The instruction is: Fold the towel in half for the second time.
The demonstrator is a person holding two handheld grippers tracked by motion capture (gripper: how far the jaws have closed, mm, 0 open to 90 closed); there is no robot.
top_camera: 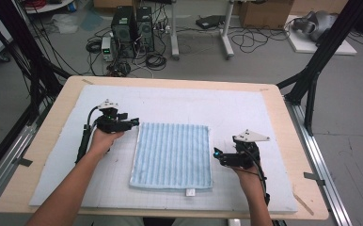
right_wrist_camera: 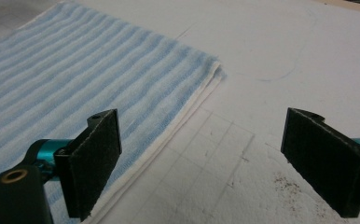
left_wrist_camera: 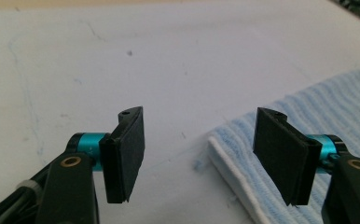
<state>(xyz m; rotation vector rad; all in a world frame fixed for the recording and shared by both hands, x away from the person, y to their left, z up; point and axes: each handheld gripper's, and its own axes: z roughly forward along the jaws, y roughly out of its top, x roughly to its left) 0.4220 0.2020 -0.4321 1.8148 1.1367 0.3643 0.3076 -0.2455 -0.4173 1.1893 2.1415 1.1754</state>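
towel (top_camera: pixel 171 155): folded flat, frame centre, on mat (top_camera: pixel 245 108) | left gripper (top_camera: pixel 133 123): jaws apart, empty, at towel's upper-left corner, likely lined up to pinch it | right gripper (top_camera: pixel 216 154): wide open, empty, beside right edge, likely poised for next fold

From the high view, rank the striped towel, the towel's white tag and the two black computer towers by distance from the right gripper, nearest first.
1. Striped towel: just left of the right gripper.
2. White tag: at the towel's near edge, lower left.
3. Computer towers: on the floor beyond the table's far edge.
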